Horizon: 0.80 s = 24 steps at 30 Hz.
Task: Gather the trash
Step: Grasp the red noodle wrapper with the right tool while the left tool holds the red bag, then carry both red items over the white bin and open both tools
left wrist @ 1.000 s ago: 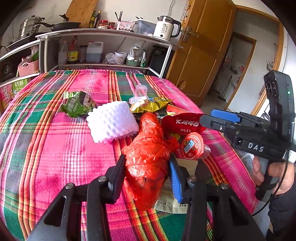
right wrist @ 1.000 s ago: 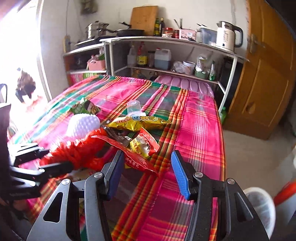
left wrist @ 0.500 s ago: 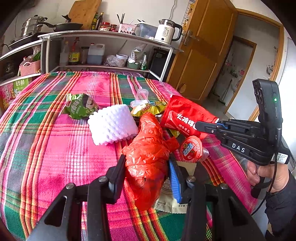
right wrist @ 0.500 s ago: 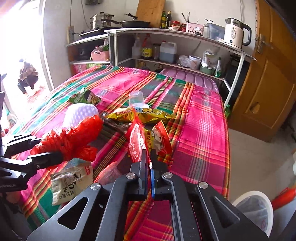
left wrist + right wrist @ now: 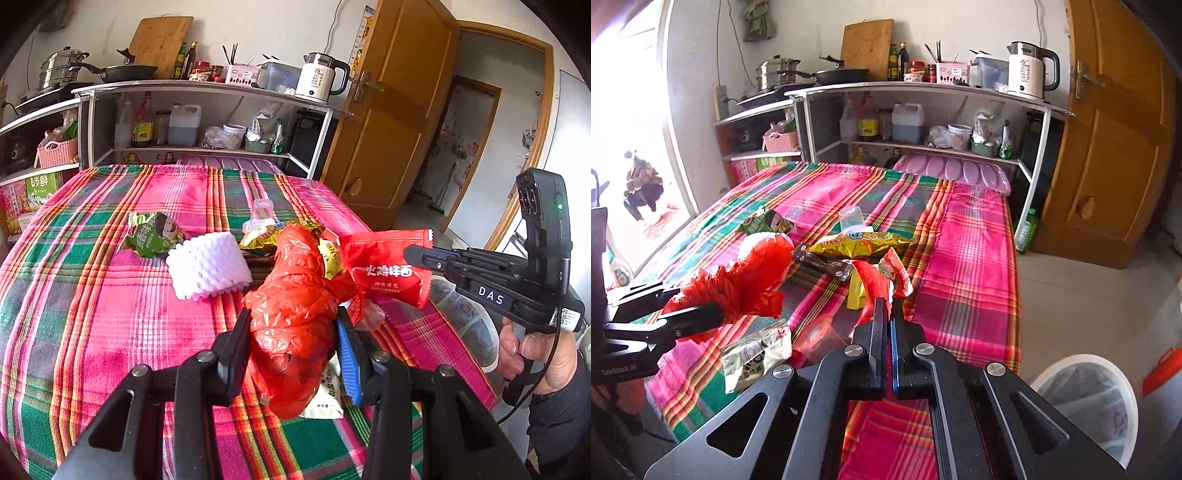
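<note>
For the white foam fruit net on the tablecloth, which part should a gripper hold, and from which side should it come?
Judged from its pose, grip the white foam net across its soft rounded body from above. It lies on its side on the tablecloth. The side toward the green snack bag looks freer; the red plastic bag in the left gripper crowds the other side.

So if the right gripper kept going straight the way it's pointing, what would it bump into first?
Probably the small snack wrappers on the table just beyond the red packet it grips; the yellow packet lies further on. Depth is hard to judge in this fisheye view.
</note>
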Motion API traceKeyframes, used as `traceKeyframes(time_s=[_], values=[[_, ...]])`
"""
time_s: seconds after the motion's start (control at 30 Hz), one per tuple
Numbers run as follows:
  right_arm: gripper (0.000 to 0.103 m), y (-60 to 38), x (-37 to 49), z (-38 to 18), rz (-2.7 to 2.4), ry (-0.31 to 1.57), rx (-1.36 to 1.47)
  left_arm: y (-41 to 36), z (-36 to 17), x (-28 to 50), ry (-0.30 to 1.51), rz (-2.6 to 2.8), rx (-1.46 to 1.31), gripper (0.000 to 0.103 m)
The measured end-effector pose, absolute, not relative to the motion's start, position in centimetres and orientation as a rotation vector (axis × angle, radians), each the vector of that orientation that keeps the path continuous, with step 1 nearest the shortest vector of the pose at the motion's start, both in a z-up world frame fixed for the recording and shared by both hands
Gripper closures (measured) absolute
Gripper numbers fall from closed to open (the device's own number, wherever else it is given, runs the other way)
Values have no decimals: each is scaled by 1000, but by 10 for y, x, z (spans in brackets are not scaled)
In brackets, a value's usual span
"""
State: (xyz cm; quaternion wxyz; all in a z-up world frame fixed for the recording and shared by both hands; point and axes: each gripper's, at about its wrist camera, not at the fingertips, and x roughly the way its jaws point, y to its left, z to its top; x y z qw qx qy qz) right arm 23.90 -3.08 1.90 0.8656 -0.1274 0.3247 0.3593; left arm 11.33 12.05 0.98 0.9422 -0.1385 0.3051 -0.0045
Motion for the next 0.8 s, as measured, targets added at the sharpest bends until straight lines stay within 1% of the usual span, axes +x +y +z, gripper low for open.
traceKeyframes(time_s=[0.43,0.8], values=[[103,-76,215,41,708,637,-188,87,31,108,594,-62,-243,59],[103,-128,207,48,628,621,-120,43,41,122,595,-144,-205,59]])
